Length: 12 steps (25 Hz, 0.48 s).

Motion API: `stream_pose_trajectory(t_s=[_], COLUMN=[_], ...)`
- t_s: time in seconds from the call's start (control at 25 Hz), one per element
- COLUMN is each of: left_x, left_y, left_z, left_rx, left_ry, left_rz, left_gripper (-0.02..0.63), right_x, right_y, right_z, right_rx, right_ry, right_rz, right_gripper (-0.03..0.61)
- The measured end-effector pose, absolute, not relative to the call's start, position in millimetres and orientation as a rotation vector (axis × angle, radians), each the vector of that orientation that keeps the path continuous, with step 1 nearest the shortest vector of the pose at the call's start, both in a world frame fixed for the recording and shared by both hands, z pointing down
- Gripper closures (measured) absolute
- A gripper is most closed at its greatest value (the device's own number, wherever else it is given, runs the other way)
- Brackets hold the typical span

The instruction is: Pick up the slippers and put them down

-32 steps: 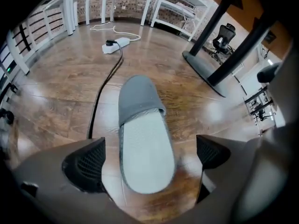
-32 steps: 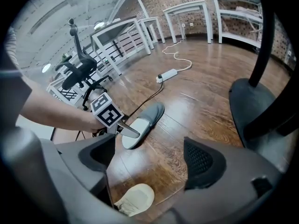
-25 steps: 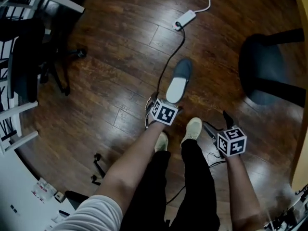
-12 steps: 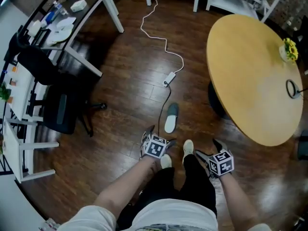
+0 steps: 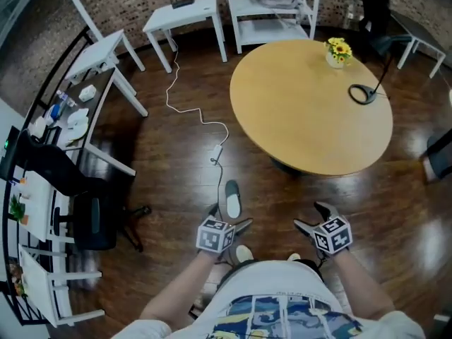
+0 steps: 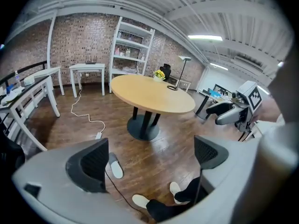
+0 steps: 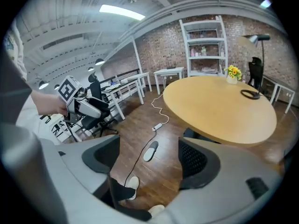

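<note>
Left tool [image 5: 229,217] is gaping empty; right tool [image 5: 309,215], jaws just narrowing, is gripping nothing. Reaching for the slipper [image 5: 232,199] could be snagging the cable [image 7: 140,155].

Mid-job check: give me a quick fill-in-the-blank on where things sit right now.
The slipper lies on the ___.
The flowers stand on the ___.
The left gripper holds ___.
Missing words: floor; table; nothing.

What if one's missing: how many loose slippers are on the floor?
1. The slipper lies on the floor between the table and the person's feet; another may hide under the table.
</note>
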<state>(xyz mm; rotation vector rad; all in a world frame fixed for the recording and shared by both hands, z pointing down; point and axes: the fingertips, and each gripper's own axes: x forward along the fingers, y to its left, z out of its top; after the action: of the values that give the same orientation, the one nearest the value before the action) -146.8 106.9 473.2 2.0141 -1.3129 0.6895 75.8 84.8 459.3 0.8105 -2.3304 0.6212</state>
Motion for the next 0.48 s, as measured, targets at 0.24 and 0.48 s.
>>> stream_pose_trajectory(t_s=[0.24, 0.48], left_x=[-28.5, 74.5], left_y=[120.5, 122.3], left_z=[450.7, 421.5], left_rx=[1.997, 2.068], left_ry=[-1.323, -1.340], left_rz=[0.736, 0.742], left_gripper=[0.054, 0.054], right_x=[216.7, 310.2], right_y=[106.5, 128.0], right_z=[440.8, 420.5], right_rx=[0.969, 1.003], right_ry=[-2.353, -2.376], right_rz=[0.636, 0.635], right_gripper=[0.121, 0.123])
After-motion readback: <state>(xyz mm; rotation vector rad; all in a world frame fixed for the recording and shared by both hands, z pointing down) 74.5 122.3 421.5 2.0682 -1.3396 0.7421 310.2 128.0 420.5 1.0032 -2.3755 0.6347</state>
